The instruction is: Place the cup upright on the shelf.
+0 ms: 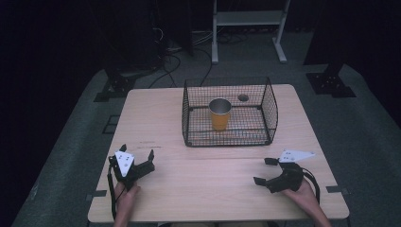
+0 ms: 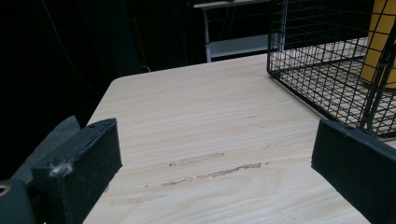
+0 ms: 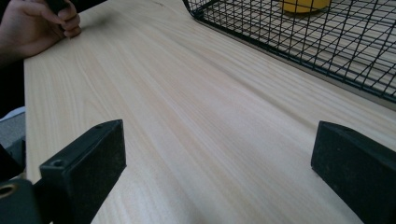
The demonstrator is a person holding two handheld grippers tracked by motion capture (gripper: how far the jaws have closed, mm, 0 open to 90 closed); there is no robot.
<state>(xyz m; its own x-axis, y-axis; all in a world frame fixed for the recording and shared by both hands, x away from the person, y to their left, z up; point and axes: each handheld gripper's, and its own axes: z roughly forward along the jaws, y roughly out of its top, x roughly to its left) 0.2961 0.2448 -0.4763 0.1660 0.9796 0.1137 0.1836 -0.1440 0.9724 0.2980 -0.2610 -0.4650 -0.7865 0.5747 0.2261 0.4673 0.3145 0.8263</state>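
I hold my left gripper (image 1: pixel 137 154) low over the near left of the wooden table (image 1: pixel 165 118), jaws spread wide with nothing between them. My right gripper (image 1: pixel 265 170) sits at the near right, gaping just as wide and empty too. The yellow cup (image 1: pixel 220 114) stands upright inside the black wire basket (image 1: pixel 230 139) (well apart from both grippers), toward the table's far side.
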